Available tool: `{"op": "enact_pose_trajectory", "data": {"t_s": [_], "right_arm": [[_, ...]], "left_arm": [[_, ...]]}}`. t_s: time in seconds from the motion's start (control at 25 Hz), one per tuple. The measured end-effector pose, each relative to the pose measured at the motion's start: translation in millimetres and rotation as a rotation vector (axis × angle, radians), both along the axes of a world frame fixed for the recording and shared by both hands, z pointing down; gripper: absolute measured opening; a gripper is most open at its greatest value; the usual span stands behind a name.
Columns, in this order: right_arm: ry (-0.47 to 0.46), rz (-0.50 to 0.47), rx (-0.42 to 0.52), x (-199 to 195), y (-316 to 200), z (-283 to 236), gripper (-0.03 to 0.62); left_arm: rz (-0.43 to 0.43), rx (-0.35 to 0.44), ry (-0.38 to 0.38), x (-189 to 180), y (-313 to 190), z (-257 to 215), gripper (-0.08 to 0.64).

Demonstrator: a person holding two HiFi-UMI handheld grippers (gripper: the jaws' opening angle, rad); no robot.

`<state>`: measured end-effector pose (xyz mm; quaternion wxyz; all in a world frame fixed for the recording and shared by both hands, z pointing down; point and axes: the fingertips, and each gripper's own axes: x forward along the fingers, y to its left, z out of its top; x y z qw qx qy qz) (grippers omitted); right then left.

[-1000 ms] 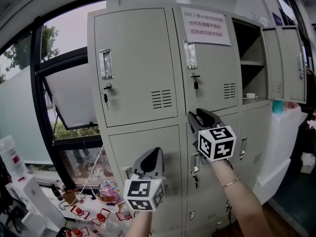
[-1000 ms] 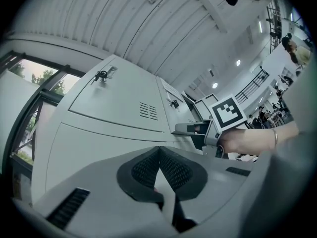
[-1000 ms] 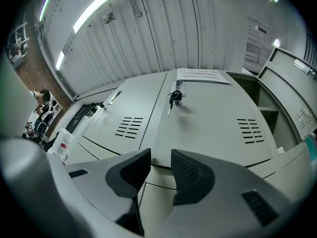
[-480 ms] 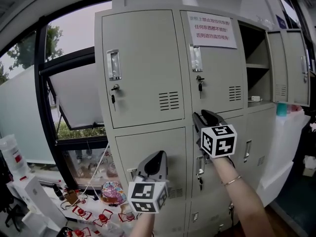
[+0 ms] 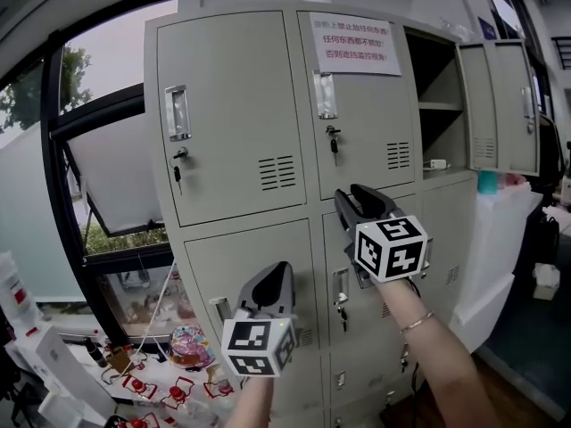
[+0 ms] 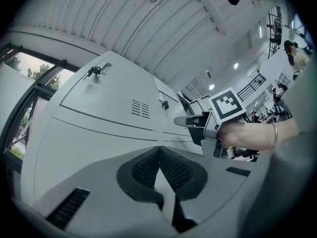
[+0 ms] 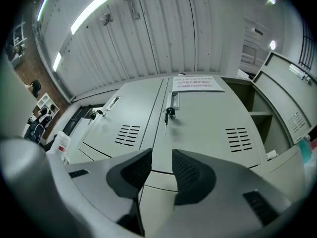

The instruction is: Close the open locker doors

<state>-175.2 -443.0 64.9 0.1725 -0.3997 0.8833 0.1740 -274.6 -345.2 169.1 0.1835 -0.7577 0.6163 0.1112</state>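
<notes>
The left tongs (image 5: 278,273) hover low in front of a closed lower door of the grey lockers (image 5: 232,114). Their pads are pressed together with nothing caught between them. To their right and higher, the right tongs (image 5: 355,196) point up at the middle column, below the door that carries a printed notice (image 5: 355,43). Their jaws are spread and have just been narrowing a little, and the gap holds only air. Neither tool touches any metal.

Further right, the top compartment (image 5: 434,96) gapes, with a shelf across it and a small pale item on its floor. Its door (image 5: 501,105) is swung wide to the right, well apart from both tongs, with its inner face turned this way. The hinge side sits by the compartment, and the latch recess is at the far edge.

It looks like thin painted sheet steel. It should be light, stiff and free on its hinges, but slick and liable to rattle or bounce back if slammed. Pinching the smooth face would likely slip, so the better hold is the far free edge near the latch, hooked or pushed from behind and swept leftward until it seats
</notes>
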Motion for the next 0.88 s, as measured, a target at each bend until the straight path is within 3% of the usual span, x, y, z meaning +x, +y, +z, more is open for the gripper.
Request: {"op": "enact_pose_trajectory", "data": {"t_s": [0.24, 0.64, 0.88], "right_arm": [[0.020, 0.086, 0.015, 55, 7, 8, 0.117], [-0.037, 0.383, -0.042, 248, 18, 32, 0.117], [-0.096, 0.490, -0.072, 346, 28, 43, 0.117]], "left_arm": [[0.088, 0.017, -0.003, 49, -10, -2, 0.018], [0.350, 0.019, -0.007, 188, -29, 1, 0.018], [0.446, 0.017, -0.006, 259, -37, 2, 0.018]]}}
